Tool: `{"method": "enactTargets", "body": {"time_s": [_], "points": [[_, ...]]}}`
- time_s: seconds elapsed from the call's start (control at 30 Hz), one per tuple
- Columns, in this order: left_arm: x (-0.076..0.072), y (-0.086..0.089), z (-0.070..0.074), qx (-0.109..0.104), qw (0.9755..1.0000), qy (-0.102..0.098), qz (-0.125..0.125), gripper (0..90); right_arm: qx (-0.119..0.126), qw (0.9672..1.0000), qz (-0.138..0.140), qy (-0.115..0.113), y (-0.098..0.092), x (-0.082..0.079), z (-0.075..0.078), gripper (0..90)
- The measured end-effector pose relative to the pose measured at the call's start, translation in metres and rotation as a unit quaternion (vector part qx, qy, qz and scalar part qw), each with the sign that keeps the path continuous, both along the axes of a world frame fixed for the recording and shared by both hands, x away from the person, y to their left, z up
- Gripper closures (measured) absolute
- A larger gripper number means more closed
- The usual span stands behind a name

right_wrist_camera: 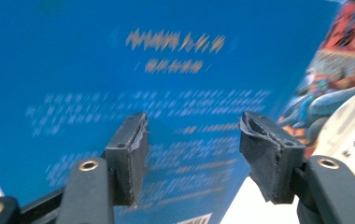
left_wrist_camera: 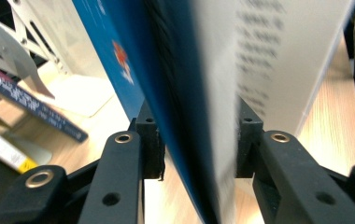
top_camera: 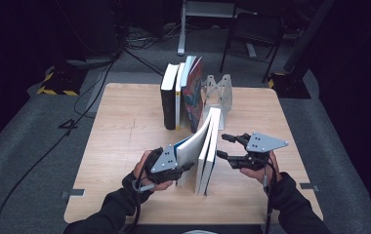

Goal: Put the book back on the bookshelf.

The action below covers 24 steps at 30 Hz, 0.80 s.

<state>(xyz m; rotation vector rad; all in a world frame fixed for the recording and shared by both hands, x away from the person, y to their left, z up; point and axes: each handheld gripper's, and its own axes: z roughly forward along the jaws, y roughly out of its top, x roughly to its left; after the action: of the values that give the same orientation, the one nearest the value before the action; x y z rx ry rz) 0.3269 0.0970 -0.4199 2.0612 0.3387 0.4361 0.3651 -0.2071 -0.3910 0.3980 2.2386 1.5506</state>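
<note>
From above, a blue book [top_camera: 207, 153] stood on end near the front of the table [top_camera: 125, 126], its pages fanning apart, well short of the row of books [top_camera: 181, 92] standing at the far side against a metal bookend [top_camera: 218, 95]. The left gripper [top_camera: 186, 168] had part of the book between its jaws; the right gripper [top_camera: 224, 146] hung just beside the cover with its jaws apart, empty. Shelving looked barely begun to me: the book had yet to be closed, carried back and stood with the others.

The left gripper view showed what the high view could not: the blue cover and a sheaf of pages [left_wrist_camera: 203, 112] ran between the two pads [left_wrist_camera: 150, 140], which sat close on either side; I could not tell whether they pressed.

The right gripper view faced the back cover [right_wrist_camera: 119, 70], blurred print and all, its pads [right_wrist_camera: 131, 158] standing clear of it.
</note>
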Motion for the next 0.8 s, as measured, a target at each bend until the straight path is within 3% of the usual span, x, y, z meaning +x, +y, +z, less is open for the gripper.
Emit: {"method": "enactTargets", "body": {"time_s": [0.13,0.27,0.33,0.47,0.6,0.7,0.8], "points": [[-0.011,0.001,-0.01,0.023,0.9997,0.005,0.0,56.4,-0.015,0.9998,0.004,0.009,0.002,-0.006,-0.013,40.4],[-0.018,0.0,-0.018,0.029,0.9993,0.023,-0.002,46.8,-0.028,0.9994,-0.001,0.02,0.004,-0.009,-0.026,39.3],[-0.022,-0.003,-0.025,0.032,0.9985,0.044,-0.007,44.1,-0.034,0.999,-0.002,0.03,0.006,-0.01,-0.035,38.6],[-0.026,-0.01,-0.031,0.052,0.9972,0.051,-0.014,32.8,-0.045,0.9981,-0.006,0.041,0.011,-0.01,-0.048,38.4],[-0.028,-0.018,-0.034,0.046,0.997,0.062,-0.011,28.5,-0.052,0.9977,-0.005,0.043,0.014,-0.008,-0.056,36.9],[-0.031,-0.025,-0.036,0.064,0.9964,0.054,0.008,30.7,-0.071,0.9965,0.001,0.043,0.017,-0.007,-0.063,36.4],[-0.033,-0.03,-0.037,0.037,0.9972,0.062,0.019,29.9,-0.074,0.9961,0.005,0.048,0.018,-0.005,-0.067,35.3]]}}
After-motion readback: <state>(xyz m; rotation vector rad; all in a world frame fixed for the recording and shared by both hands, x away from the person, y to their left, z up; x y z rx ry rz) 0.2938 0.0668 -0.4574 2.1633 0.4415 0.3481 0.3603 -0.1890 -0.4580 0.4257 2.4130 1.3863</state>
